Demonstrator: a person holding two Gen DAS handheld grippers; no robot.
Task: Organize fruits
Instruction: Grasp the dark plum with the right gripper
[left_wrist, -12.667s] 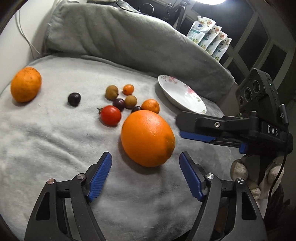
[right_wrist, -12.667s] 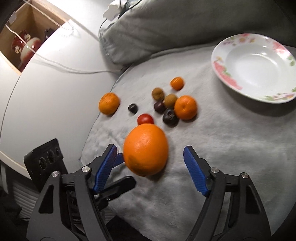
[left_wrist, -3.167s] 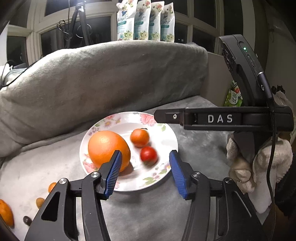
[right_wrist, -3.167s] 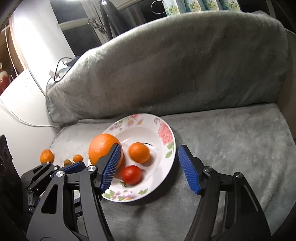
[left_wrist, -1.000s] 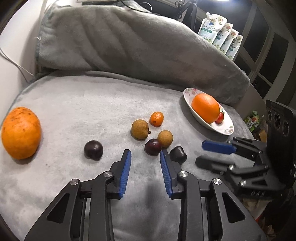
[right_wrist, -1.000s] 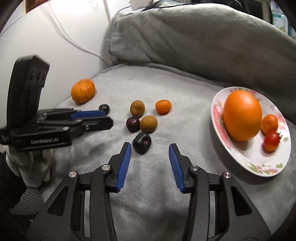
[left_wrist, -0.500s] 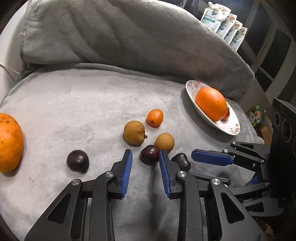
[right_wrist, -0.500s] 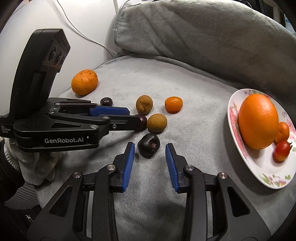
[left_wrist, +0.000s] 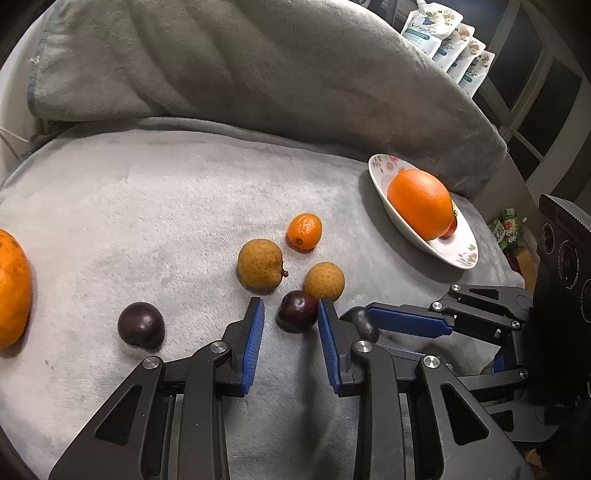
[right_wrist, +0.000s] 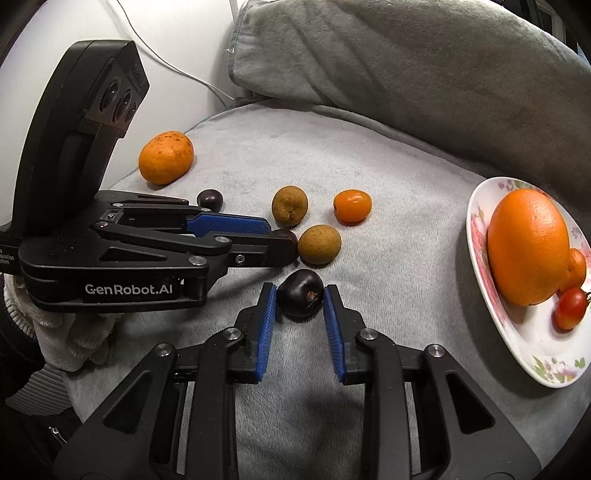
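My left gripper (left_wrist: 290, 314) is open, its fingers astride a dark plum (left_wrist: 297, 311) on the grey blanket, the right pad touching it. My right gripper (right_wrist: 300, 297) is open around another dark plum (right_wrist: 300, 297), with small gaps either side. Beside them lie two brown longans (left_wrist: 259, 263) (left_wrist: 324, 281), a kumquat (left_wrist: 304, 231) and a third plum (left_wrist: 141, 325). A floral plate (right_wrist: 517, 339) holds a big orange (right_wrist: 528, 245), a small orange and a cherry tomato (right_wrist: 570, 308).
A spotted orange (right_wrist: 166, 157) lies at the blanket's left edge near the white wall. A grey cushion (left_wrist: 258, 70) rises behind the fruit. Pouches (left_wrist: 447, 40) stand on the window sill. The two grippers sit close together, side by side.
Both grippers have moved forward and lower. Each now has a dark plum between its fingers, where before the plums lay just ahead of the fingertips.
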